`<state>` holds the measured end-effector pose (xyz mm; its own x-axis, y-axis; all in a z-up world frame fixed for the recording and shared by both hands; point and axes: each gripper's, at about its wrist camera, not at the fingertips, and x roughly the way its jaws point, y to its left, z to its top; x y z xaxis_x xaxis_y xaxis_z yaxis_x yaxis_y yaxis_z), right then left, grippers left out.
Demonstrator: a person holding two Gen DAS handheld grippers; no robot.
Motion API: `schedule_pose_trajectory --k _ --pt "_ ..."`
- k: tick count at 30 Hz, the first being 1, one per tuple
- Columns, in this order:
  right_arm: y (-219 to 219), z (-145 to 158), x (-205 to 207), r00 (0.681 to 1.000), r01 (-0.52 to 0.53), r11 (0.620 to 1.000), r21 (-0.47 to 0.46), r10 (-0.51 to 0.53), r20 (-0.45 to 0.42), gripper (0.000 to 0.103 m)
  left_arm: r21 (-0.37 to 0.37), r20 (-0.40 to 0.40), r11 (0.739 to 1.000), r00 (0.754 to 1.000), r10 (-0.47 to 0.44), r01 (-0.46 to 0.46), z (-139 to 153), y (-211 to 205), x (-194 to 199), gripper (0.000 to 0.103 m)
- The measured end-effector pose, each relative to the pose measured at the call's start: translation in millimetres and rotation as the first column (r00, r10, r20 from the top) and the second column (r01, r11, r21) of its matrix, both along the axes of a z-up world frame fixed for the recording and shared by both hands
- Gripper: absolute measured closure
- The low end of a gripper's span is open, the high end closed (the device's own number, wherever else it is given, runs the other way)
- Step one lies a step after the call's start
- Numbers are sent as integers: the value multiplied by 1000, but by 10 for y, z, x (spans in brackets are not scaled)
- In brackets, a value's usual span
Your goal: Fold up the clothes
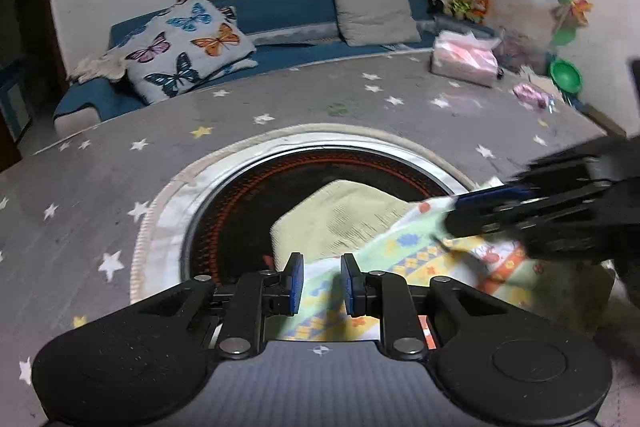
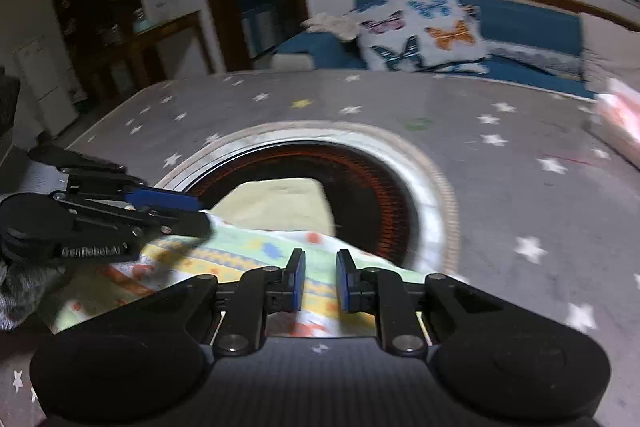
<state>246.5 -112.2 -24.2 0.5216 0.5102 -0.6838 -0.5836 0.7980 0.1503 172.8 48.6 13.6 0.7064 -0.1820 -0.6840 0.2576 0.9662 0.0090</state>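
Seemingly mid-fold, the patterned cloth (image 1: pixel 404 251) lies near, draped over the round black burner (image 1: pixel 256 211) beside a folded pale towel (image 1: pixel 344 215), with left gripper (image 1: pixel 322 281) and right gripper (image 2: pixel 320 277) both parted, grasping nothing.

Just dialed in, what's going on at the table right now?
A person is working a patterned cloth with two handheld grippers, over a round heater set in the star-print table. Both the left gripper and the right gripper sit at the cloth's edges, jaws parted. A yellowish cloth lies underneath. No fold is finished yet.
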Motion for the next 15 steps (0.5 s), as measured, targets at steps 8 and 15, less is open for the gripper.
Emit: schedule_pose_trajectory --k 8,15 --pt "81 13 -76 1000 -30 999 -15 30 4 85 59 53 997 997 -57 54 30 -110 -232 80" --pt "171 47 -610 982 -187 981 -58 188 20 83 114 85 986 988 -132 122 -74 -222 -733 79"
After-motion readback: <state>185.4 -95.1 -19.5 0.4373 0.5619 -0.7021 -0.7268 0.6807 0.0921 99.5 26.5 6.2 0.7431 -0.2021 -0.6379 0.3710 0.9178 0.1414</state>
